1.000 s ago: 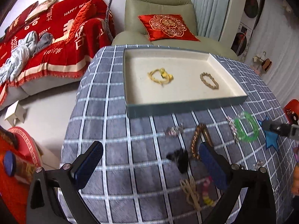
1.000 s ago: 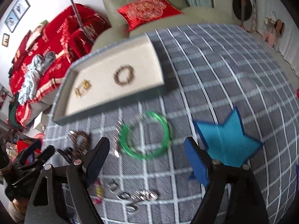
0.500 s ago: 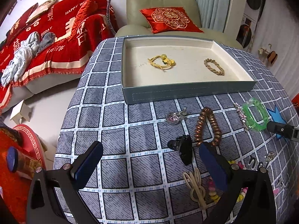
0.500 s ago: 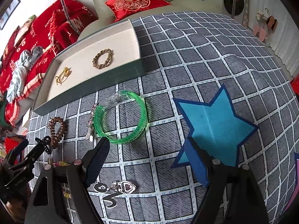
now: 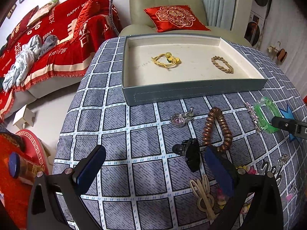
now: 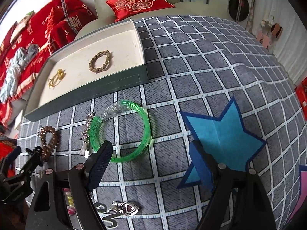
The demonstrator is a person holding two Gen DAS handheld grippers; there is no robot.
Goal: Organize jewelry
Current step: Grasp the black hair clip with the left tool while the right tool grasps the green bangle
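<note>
Jaws on both grippers gape wide and empty, but the right gripper (image 6: 151,164) has dropped closer over the green bangle (image 6: 122,132) near the tray's (image 6: 115,88) front edge, so it looks next.

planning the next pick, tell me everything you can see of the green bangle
The green bangle is a translucent, bright green ring that looks like plastic, with a clear colourless segment at its far side. It lies flat on the checked tablecloth, in front of the tray and left of the blue star. A silver spiky piece lies against its left edge. The right gripper is open, its left finger over the near rim; whether it touches, I cannot tell.
</note>
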